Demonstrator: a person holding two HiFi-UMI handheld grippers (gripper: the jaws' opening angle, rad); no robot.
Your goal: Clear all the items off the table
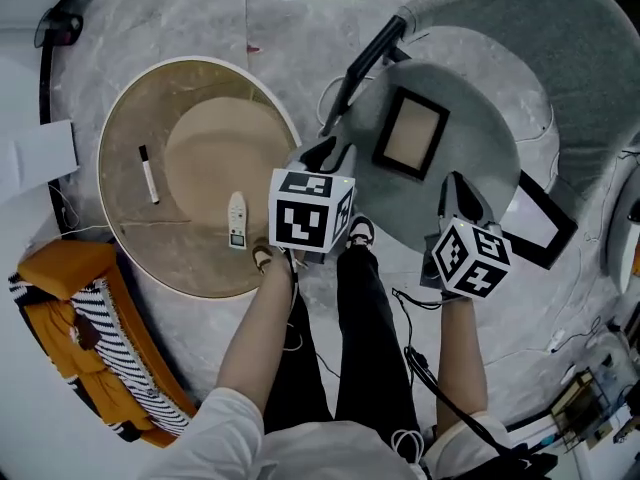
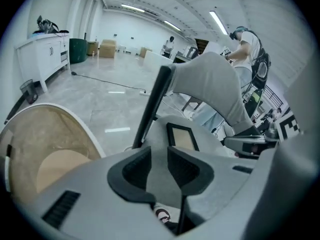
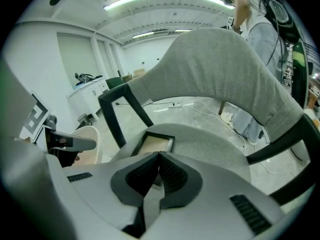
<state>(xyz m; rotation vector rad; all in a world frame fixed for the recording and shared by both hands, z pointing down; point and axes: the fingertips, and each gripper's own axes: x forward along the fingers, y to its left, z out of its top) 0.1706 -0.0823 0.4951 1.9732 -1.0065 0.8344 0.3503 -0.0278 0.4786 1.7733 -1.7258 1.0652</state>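
On grey chair seat (image 3: 215, 149): picture frame (image 3: 155, 144); right claw (image 3: 159, 156) nearby, jaws together.

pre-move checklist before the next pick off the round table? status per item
1. Left gripper ready to grab: ok. Its jaws stand apart with nothing between them.
2. Right gripper ready to grab: not ok. Its jaws are together and empty, so it should open first.
3. Table cleared: not ok. A black marker and a white handheld device lie on it.
4. The two items can be taken one at a time: ok. They lie apart, not touching.
5. Picture frame settled: ok. It lies flat on the grey chair seat.
6. Left gripper over the table: not ok. It hangs between the table and the chair.
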